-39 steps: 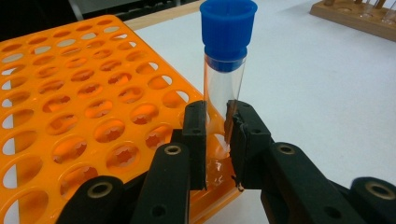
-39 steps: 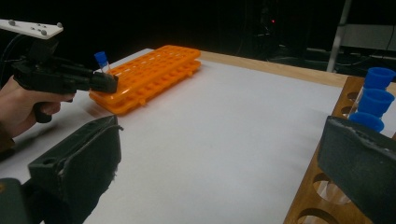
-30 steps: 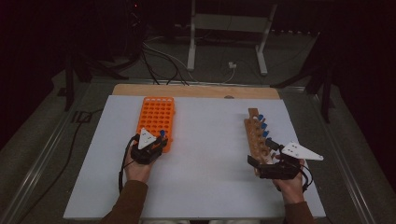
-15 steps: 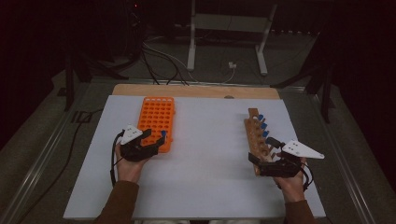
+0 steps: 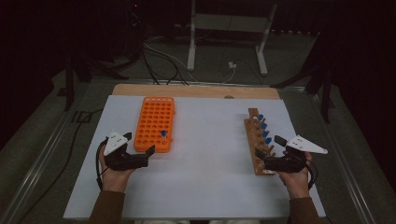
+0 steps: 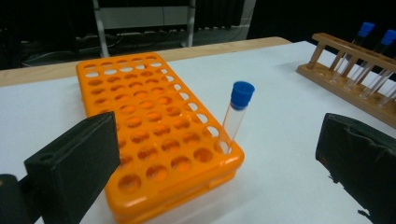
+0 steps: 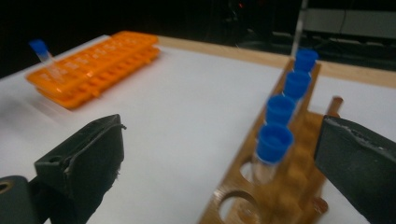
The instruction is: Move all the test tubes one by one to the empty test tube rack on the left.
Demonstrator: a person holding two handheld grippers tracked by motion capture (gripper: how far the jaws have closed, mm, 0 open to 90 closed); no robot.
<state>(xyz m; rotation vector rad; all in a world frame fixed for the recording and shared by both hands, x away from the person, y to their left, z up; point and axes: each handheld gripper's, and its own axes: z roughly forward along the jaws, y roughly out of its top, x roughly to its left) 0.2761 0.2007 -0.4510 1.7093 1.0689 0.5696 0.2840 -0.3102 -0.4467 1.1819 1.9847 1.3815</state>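
Since a second ago: left gripper (image 5: 145, 157) drawn back from the near end of the orange rack (image 5: 155, 123) toward the person and a little to the left, now just off the rack's near-left corner; right gripper (image 5: 265, 163) much as it was, at the near end of the wooden rack (image 5: 257, 140)

Left gripper: jaws spread wide, holding nothing, touching nothing; seen from the left gripper view, both black jaws apart at either side with the orange rack between and beyond them

Right gripper: jaws likewise wide apart, empty; seen from the right gripper view, the wooden rack's near end lying between the jaws, contact with it not clear

Orange rack: flat on the white table (image 5: 205, 186), left of centre, one blue-capped tube (image 6: 236, 115) standing in a hole at the near-right corner, leaning slightly; all other holes open

Wooden rack: on the right side of the table, well apart from the orange one, four blue-capped tubes (image 7: 273, 149) upright in a row along it, nearest holes unfilled

Wooden board edge (image 5: 196, 90) along the far side of the table
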